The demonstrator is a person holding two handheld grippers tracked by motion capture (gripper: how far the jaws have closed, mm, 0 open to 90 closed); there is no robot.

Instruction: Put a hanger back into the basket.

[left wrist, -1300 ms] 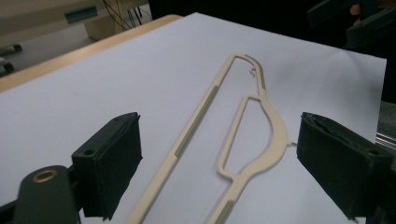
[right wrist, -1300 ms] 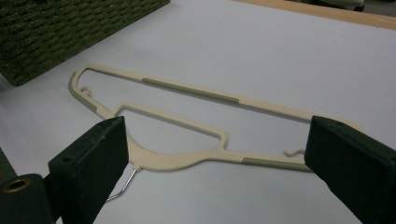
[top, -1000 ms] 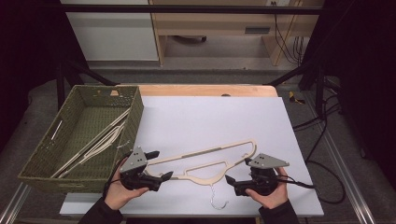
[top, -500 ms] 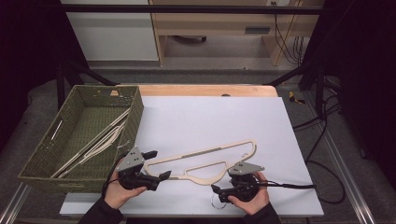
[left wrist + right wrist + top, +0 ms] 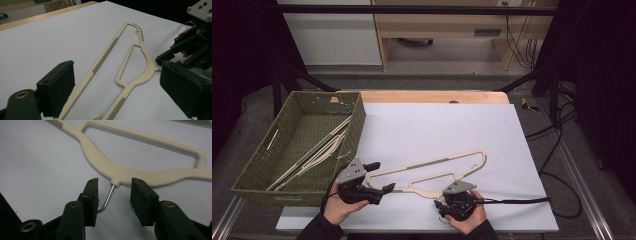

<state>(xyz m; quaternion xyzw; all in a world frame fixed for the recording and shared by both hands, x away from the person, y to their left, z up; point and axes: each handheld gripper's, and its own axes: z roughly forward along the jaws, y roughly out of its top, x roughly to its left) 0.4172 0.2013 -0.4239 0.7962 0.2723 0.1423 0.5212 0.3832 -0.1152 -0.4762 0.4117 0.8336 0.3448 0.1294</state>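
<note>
A cream plastic hanger (image 5: 427, 163) lies flat on the white table sheet (image 5: 437, 125), with its thin metal hook (image 5: 108, 196) pointing toward the near edge. My left gripper (image 5: 382, 176) stands open at the hanger's left end, and the hanger's arm (image 5: 146, 72) runs between its wide-apart jaws (image 5: 120, 85). My right gripper (image 5: 443, 206) sits low at the hanger's neck (image 5: 112, 167). Its jaws (image 5: 113, 187) have just been closing. The hook wire stands between them, close to the left pad, with a gap to the right pad. The left gripper view shows the right gripper (image 5: 190, 47) at far right.
A green woven basket (image 5: 354, 125) stands at the table's left and holds several more cream hangers (image 5: 312, 155). The wooden table edge (image 5: 432, 96) runs along the back. A black cable (image 5: 522, 200) trails right from the right gripper. Open white sheet lies behind the hanger.
My right gripper has moved left and down from beside the hanger's right part to its hook, and its jaws have narrowed around the wire. The left gripper has stayed put.
</note>
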